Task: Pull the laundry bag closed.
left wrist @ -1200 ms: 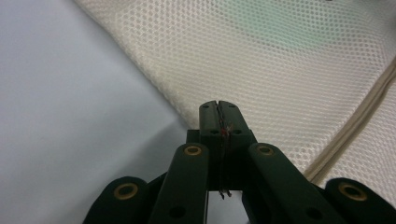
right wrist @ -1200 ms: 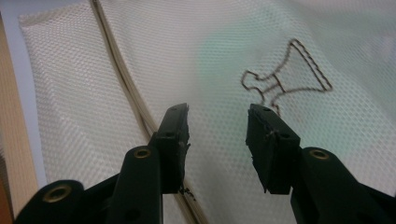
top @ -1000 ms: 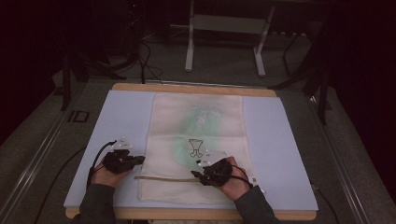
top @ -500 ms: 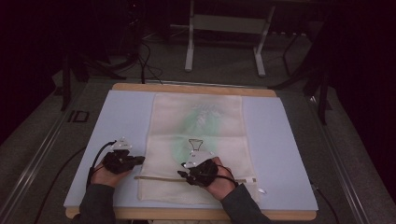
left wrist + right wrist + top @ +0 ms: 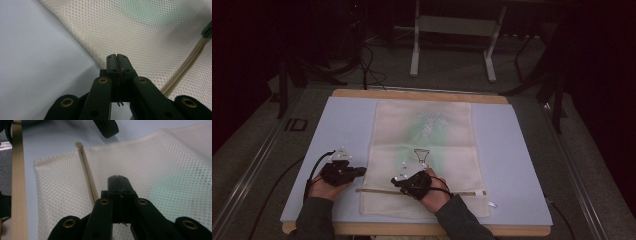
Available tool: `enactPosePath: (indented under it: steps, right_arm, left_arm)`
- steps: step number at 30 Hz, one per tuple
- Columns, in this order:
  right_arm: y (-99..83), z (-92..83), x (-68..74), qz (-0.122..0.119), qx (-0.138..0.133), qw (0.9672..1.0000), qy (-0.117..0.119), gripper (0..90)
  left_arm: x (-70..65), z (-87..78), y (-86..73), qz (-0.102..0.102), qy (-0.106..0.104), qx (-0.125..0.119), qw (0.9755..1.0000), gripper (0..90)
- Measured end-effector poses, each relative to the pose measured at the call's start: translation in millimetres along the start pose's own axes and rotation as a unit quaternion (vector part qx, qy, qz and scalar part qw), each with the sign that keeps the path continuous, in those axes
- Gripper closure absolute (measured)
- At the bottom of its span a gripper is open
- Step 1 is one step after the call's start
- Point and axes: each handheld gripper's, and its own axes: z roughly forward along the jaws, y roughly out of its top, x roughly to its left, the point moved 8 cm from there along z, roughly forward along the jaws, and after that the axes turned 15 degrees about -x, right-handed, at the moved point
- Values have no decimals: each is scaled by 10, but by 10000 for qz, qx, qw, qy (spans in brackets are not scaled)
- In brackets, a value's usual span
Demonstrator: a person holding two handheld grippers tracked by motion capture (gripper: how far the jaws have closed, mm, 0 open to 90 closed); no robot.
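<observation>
While the cream mesh laundry bag (image 5: 424, 160) lies flat on the pale blue surface (image 5: 512, 165), my 2 hand-held grippers, left (image 5: 360, 171) and right (image 5: 398, 179), are closed empty; soft, light fabric, best pinched at the zipper (image 5: 87, 177).

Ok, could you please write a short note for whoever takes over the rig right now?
Left gripper: shut, at the left edge of the mesh laundry bag; whether it pinches mesh I cannot tell.
Right gripper: jaws have just closed, shut over the bag beside the zipper; nothing visibly between them.
Bag lies flat on the blue mat, zipper across its near end.
Done: both grippers placed at the zipper's left part.
Left: check the grip, then probably work the zipper.
</observation>
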Motion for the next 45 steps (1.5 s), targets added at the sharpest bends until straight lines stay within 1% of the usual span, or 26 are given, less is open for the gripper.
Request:
enactPosePath:
  steps: [2,4,7,9,11,12,17,21,22,23,24,28,33,39,41,45]
  right_arm:
    - [8,46,14,-8,18,10000,12,900]
    - [19,92,36,8,29,9999,97,895]
    - [49,163,61,72,-18,9997,216,828]
    - [58,186,71,111,-28,9996,247,823]
    - [79,258,99,176,-72,9993,314,794]
    - [84,282,116,207,-67,9991,357,792]
    - [88,406,172,179,-47,9988,457,797]
    - [85,471,211,147,-30,9987,484,824]
    - [91,493,223,112,-45,9986,508,832]
    - [106,538,259,73,-57,9985,546,858]
    - [113,557,276,72,-51,9983,576,861]
    - [125,663,332,67,-65,9977,670,860]
    - [130,773,387,80,-30,9974,711,848]
    - [169,844,404,49,-15,9969,785,832]
    - [186,889,418,15,5,9964,844,813]
    - [195,969,414,85,42,9962,864,808]
  left_arm:
    - [-2,3,-1,13,-9,12,10000,888]
    - [-1,2,0,16,-9,6,10000,886]
    - [2,-6,3,12,-13,-11,10000,882]
    - [3,-7,1,22,-10,-7,10000,884]
    - [-1,-1,-1,12,1,-12,10000,883]
    - [-2,2,-2,26,-7,-8,10000,883]
    - [-7,5,-2,22,-6,-6,10000,875]
    - [1,0,-1,16,10,-21,10000,867]
    - [8,-6,-3,9,27,-19,10000,867]
    - [9,-7,-3,-7,33,-23,10000,866]
    - [11,-8,-3,-26,39,-30,10000,866]
    - [24,-19,0,-38,54,-53,10000,864]
    - [41,-33,1,-80,85,-82,9999,860]
    - [48,-39,11,-122,95,-130,9998,858]
    - [52,-40,10,-131,93,-135,9998,858]
    - [56,-42,12,-165,78,-147,9997,859]
